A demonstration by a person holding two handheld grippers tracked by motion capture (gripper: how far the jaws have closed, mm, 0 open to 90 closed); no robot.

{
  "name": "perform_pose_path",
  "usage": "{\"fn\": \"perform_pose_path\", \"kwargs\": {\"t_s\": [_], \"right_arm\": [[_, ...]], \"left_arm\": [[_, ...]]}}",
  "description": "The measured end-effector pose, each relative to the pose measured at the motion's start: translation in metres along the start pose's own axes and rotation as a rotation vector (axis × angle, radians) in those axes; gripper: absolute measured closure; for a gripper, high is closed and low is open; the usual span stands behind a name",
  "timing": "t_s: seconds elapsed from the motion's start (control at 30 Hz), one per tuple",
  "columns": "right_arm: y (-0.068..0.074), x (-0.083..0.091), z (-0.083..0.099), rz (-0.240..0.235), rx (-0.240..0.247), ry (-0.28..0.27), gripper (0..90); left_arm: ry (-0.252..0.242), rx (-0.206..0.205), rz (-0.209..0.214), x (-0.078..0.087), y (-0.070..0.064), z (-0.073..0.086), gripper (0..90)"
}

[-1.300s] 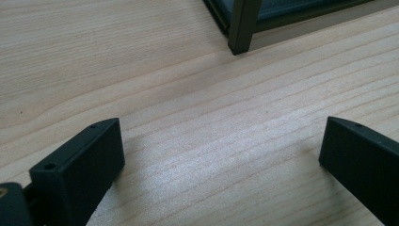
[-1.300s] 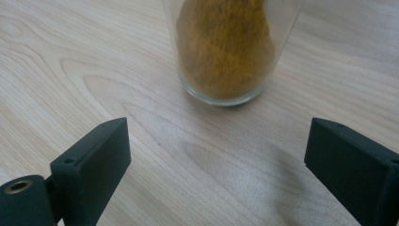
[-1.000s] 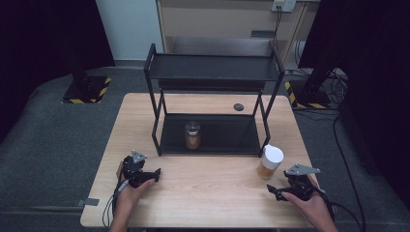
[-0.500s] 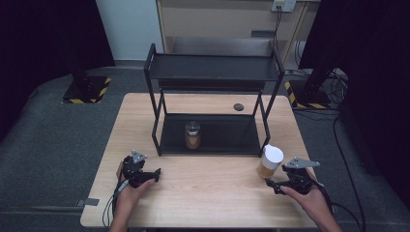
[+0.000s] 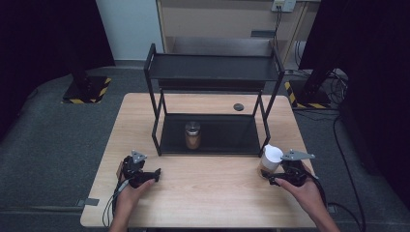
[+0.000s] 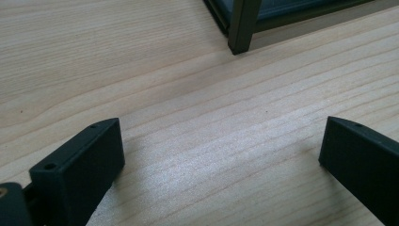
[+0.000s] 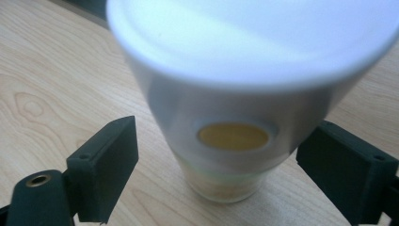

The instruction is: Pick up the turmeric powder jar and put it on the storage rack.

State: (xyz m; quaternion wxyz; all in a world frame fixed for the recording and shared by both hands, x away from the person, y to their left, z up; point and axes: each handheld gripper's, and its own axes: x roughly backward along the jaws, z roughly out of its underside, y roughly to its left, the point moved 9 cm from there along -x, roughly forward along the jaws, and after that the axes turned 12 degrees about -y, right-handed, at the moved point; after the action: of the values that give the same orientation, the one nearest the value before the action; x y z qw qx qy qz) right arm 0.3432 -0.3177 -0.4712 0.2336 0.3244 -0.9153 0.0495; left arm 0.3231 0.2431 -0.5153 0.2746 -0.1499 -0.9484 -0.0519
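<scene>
At about 8 o'clock on the tabletop [image 5: 212, 193], the left gripper [image 5: 153, 174] rests low with its jaws spread wide and nothing between them; in the left gripper view only bare wood lies in the gap, with a foot of the black two-tier shelf rack [image 5: 212, 72] just ahead. At the centre, a small metal-lidded jar of brown contents [image 5: 192, 135] stands on the rack's lower tier, and a dark round disc [image 5: 238, 107] lies behind it toward 12 o'clock. Over at 4 o'clock, the white-lidded jar [image 5: 270, 160] stands upright just outside the rack's right front leg, and the right gripper [image 5: 270, 181] is up close to it, jaws fully apart on either side of the body and, as far as the right gripper view shows, not yet touching. The jar flares to a broad lid above a narrower base, so the risk I see is a low or off-centre squeeze tipping it, or one jaw arriving first and shoving it against the rack leg.
</scene>
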Motion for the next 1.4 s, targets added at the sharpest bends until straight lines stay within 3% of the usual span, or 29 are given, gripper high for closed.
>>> {"fn": "perform_pose_path", "kwargs": {"t_s": [0.67,1.4], "right_arm": [[0.002,-0.012,-0.009,0.033,0.018,0.005,29.7],[0.012,-0.005,-0.007,0.066,0.036,-0.027,31.8]], "left_arm": [[0.0,0.0,0.0,0.0,0.0,0.0,0.0],[0.001,0.0,0.0,0.0,0.0,0.0,0.0]]}}
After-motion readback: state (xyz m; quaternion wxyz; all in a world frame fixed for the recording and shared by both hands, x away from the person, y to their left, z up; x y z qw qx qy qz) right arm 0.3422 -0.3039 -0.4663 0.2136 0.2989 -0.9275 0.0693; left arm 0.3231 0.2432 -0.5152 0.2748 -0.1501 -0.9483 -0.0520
